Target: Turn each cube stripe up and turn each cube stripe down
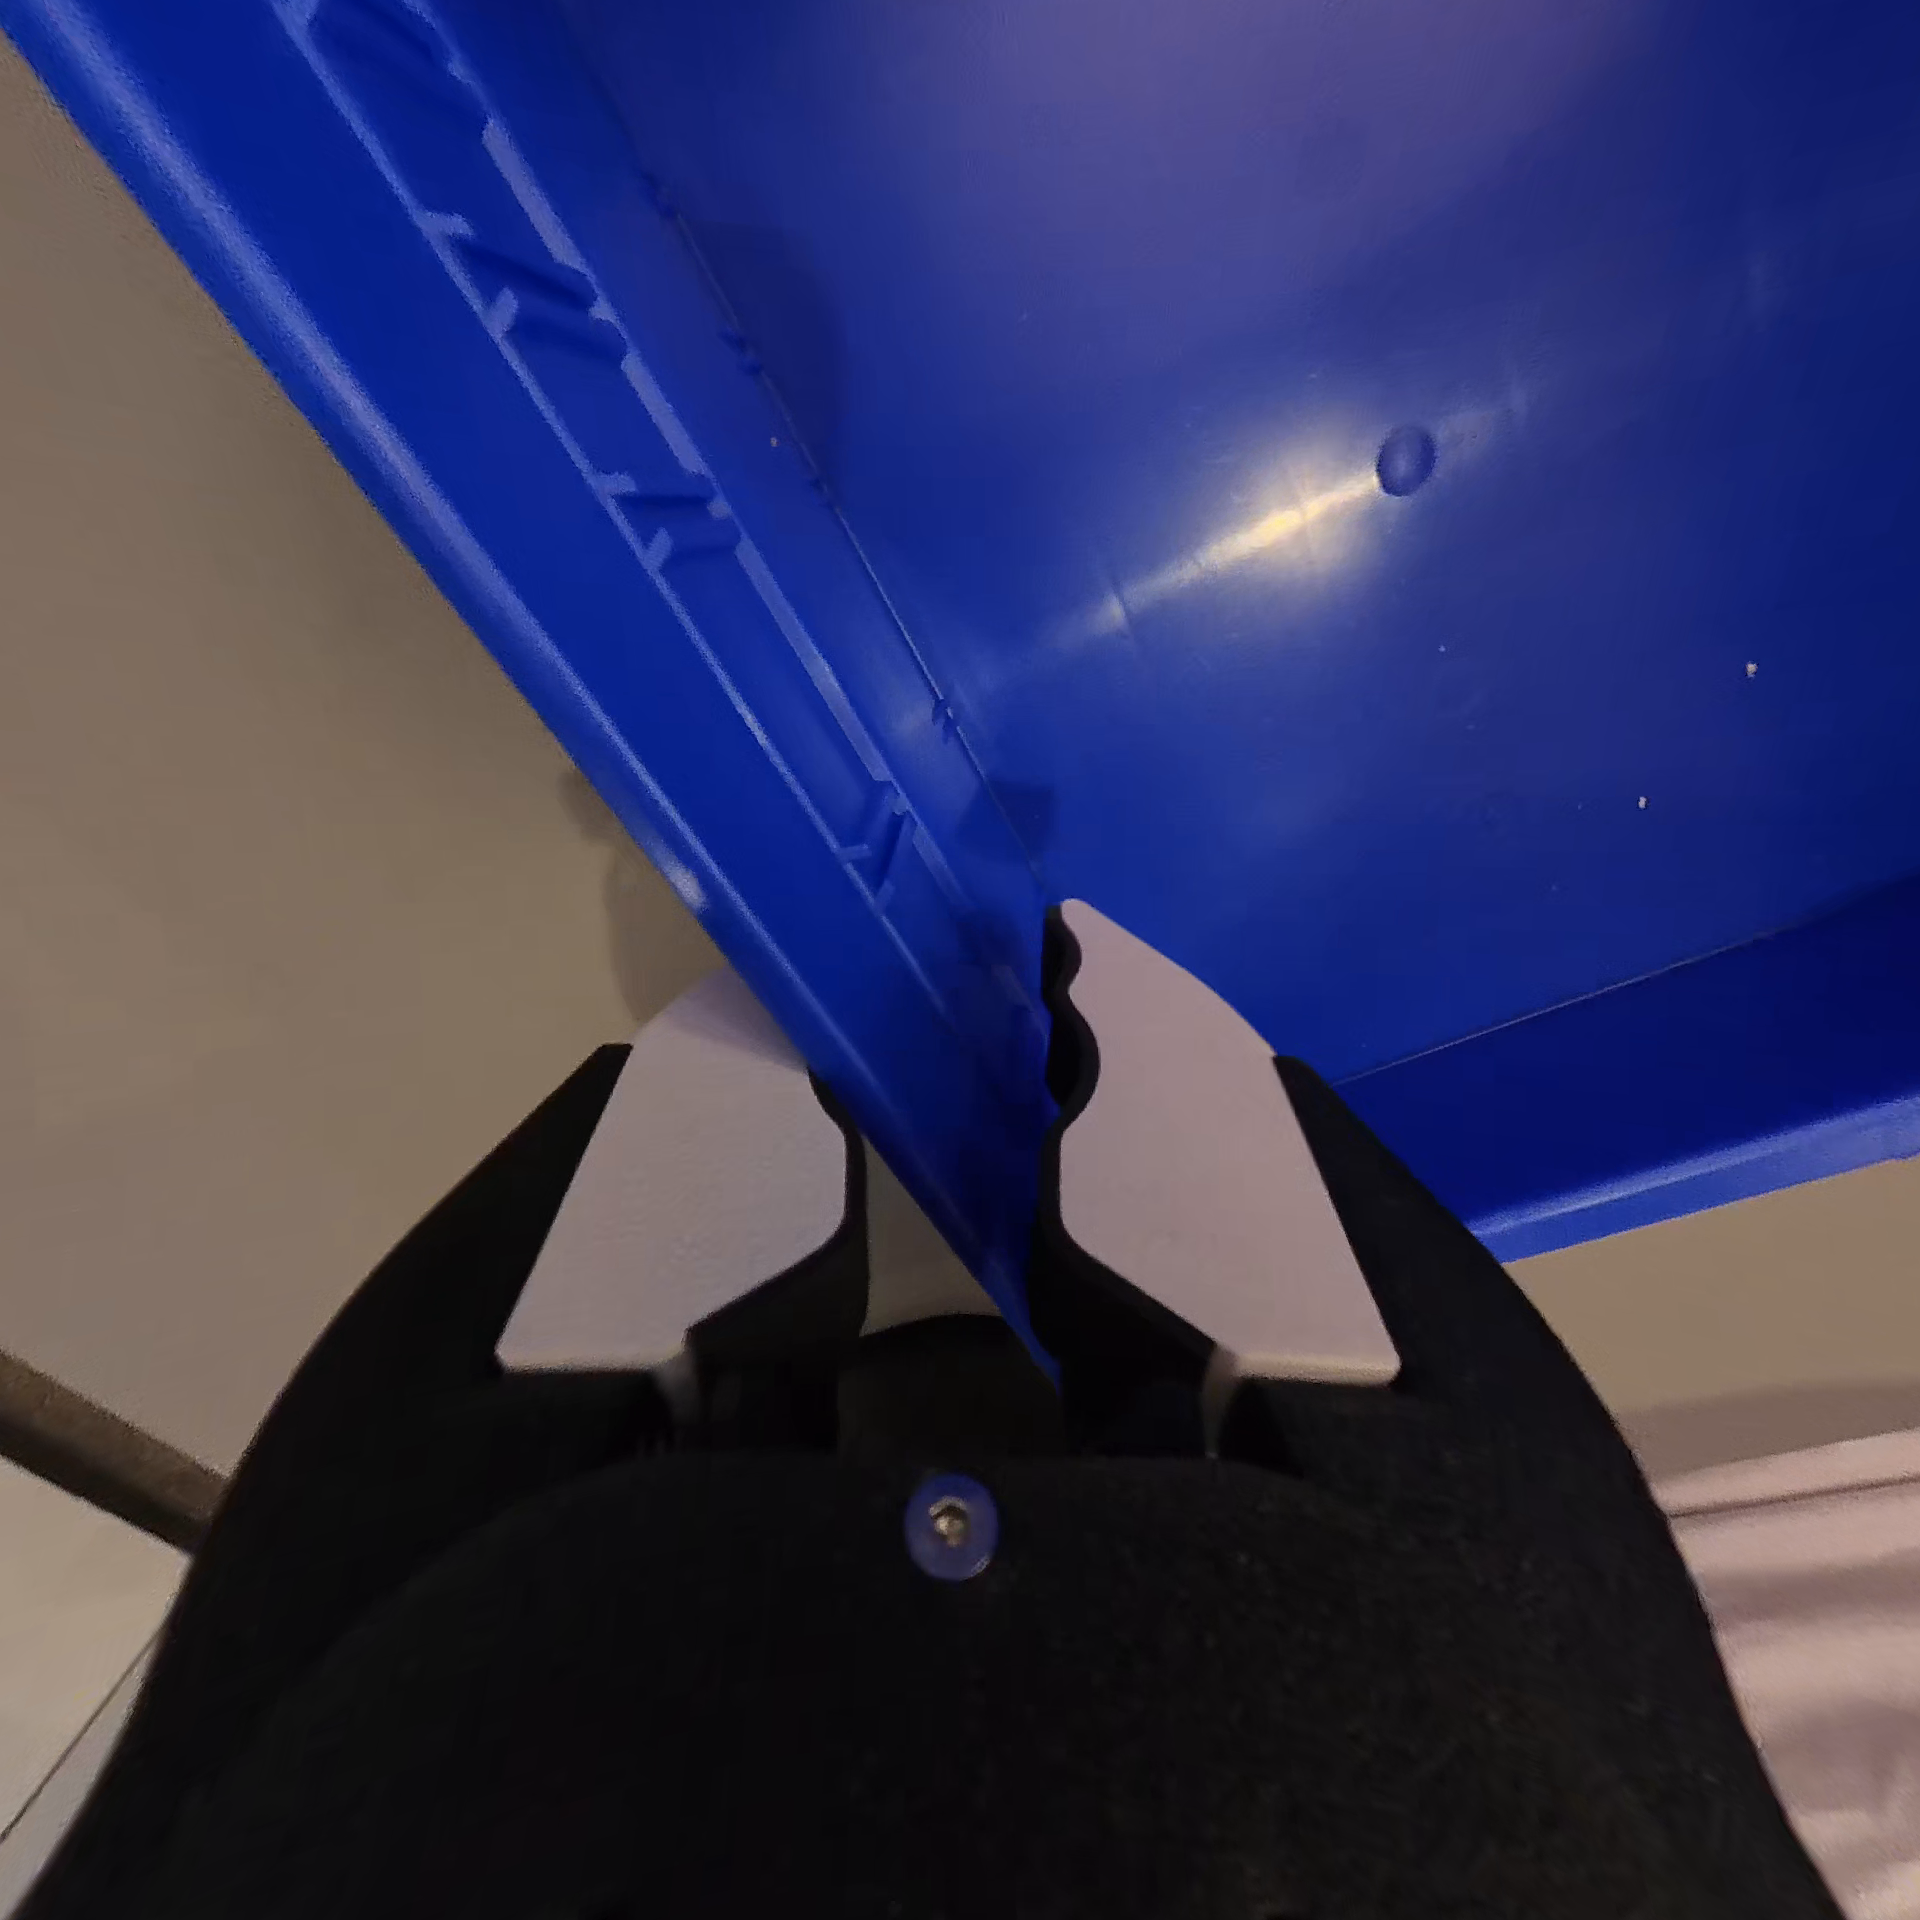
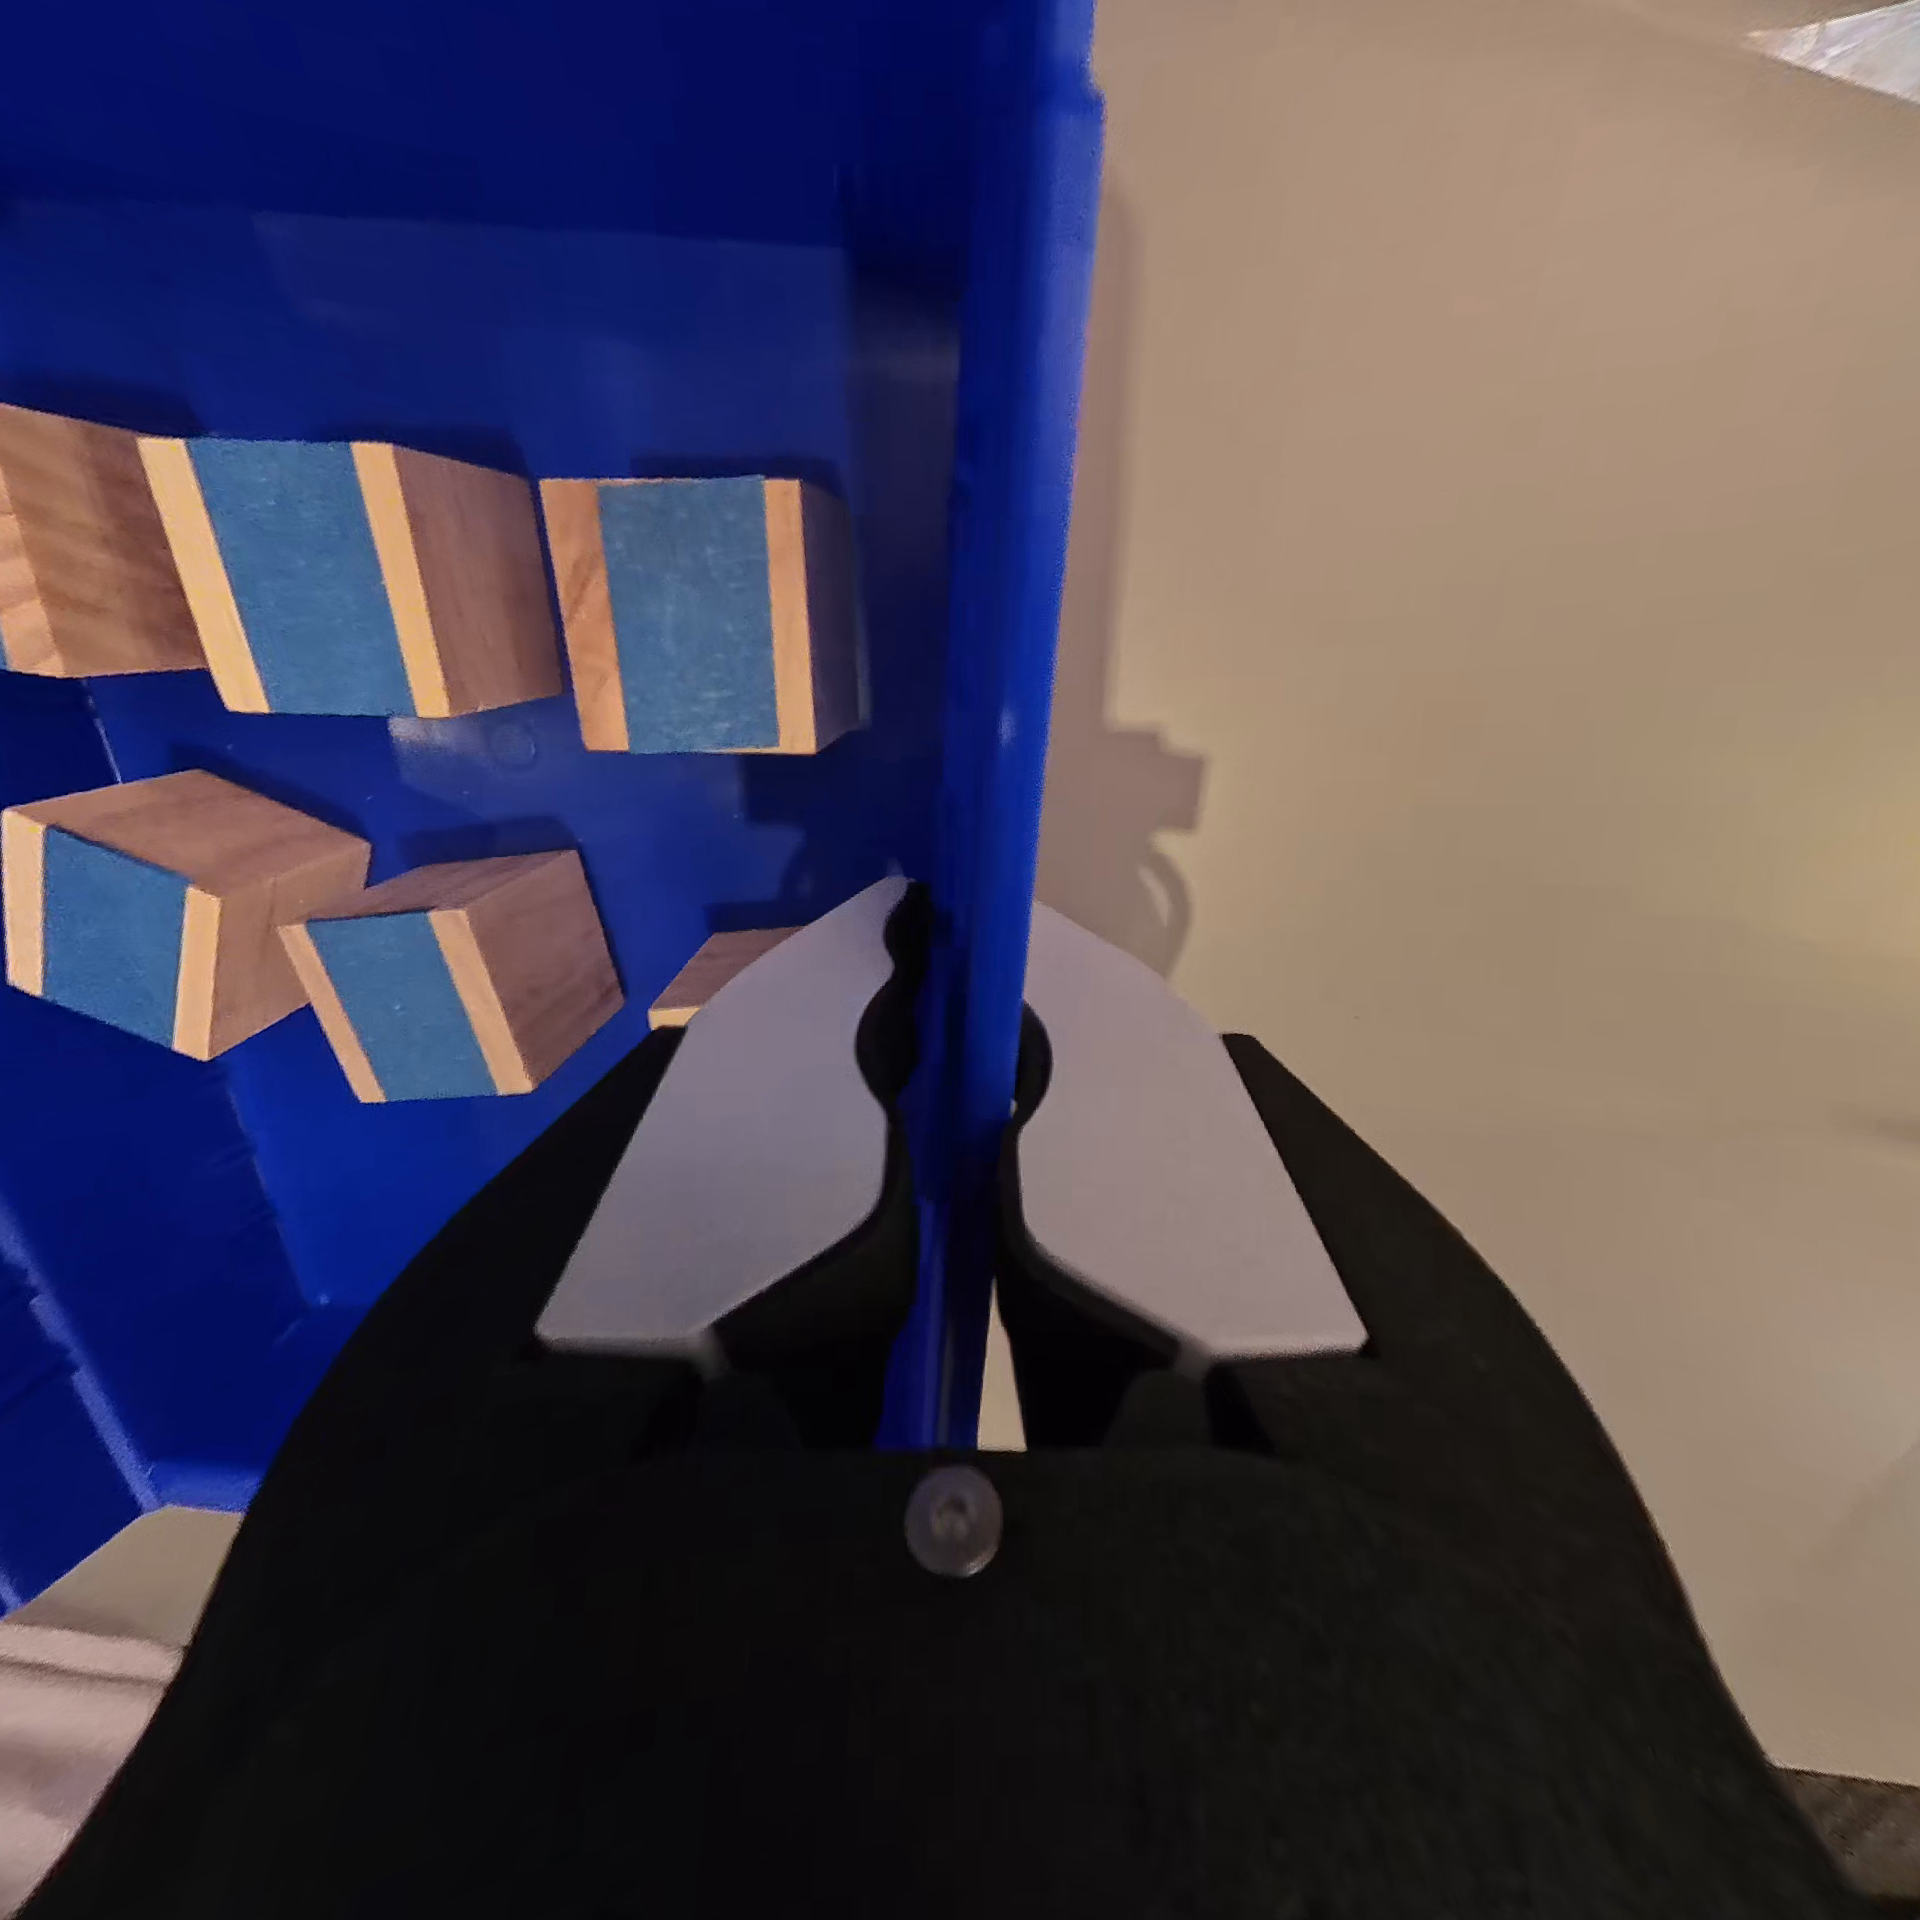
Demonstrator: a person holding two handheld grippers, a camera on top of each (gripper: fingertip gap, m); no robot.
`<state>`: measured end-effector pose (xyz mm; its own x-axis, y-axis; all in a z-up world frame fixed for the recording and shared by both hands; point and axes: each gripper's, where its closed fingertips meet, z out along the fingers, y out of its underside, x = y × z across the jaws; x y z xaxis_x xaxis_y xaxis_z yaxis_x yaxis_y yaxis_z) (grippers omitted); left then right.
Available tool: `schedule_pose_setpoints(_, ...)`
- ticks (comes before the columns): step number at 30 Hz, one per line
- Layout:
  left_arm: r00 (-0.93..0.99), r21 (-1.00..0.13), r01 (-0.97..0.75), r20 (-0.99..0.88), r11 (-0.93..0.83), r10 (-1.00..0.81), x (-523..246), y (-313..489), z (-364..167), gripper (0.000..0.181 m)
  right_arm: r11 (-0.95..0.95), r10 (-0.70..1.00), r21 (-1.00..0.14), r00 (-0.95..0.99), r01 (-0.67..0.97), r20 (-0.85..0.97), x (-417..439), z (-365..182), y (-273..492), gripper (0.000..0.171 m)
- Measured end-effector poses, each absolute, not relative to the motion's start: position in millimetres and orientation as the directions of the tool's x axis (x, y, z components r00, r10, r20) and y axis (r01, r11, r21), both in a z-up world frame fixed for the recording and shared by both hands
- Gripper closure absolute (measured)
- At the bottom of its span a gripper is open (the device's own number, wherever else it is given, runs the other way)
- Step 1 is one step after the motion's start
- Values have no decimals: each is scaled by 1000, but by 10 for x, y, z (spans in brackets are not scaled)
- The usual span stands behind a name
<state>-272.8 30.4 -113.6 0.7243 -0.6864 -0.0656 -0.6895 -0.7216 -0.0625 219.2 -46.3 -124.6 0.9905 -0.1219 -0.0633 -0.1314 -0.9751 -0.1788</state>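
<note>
A blue plastic bin (image 1: 1351,416) fills the left wrist view, and no cubes show on the part of its floor seen there. My left gripper (image 1: 935,977) is shut on the bin's ribbed side wall (image 1: 623,520), one finger inside and one outside. My right gripper (image 2: 971,914) is shut on another bin wall (image 2: 1018,520). Several wooden cubes lie on the bin floor to its left. Two at the back (image 2: 691,613) (image 2: 312,577) and two nearer (image 2: 114,914) (image 2: 416,987) show a blue stripe. One cube (image 2: 727,966) is partly hidden behind my finger.
The bin rests on a beige tabletop (image 2: 1455,623), which also shows in the left wrist view (image 1: 260,831). A dark strip (image 1: 83,1423) marks the table edge at lower left. Pale cloth (image 1: 1818,1610) lies at lower right.
</note>
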Motion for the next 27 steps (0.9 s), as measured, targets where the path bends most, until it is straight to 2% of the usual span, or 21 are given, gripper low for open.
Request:
schedule_pose_setpoints(1, 717, -65, -697, -48, -714, -695, -2691, 281, -1137, 146, -974, -127, -179, 990, -136, -63, 2196, -1255, -454, 159)
schedule_pose_setpoints(3, 710, -74, -702, 13, -709, -704, -2615, 223, -1127, 127, -975, -131, -176, 990, -138, -50, 2207, -1283, -442, 157)
schedule_pose_setpoints(5, 704, -79, -701, 88, -709, -705, -2561, 164, -1097, 116, -978, -131, -162, 991, -134, -31, 2215, -1298, -448, 155)
schedule_pose_setpoints(15, 655, -258, -633, 322, -729, -683, -2618, 119, -509, 122, -983, -77, -163, 995, -87, -63, 2186, -1305, -446, 159)
schedule_pose_setpoints(18, 603, -376, -591, 381, -714, -701, -2638, 125, -192, 129, -988, -7, -155, 997, -20, -79, 2174, -1308, -453, 161)
schedule_pose_setpoints(22, 532, -614, -467, 380, -637, -756, -2732, 167, 436, 136, -977, 64, -205, 997, 52, -49, 2190, -1346, -415, 158)
schedule_pose_setpoints(27, 506, -937, -149, 203, -316, -838, -3071, 160, 1512, 150, -988, 13, -155, 986, -13, -166, 2115, -1364, -454, 163)
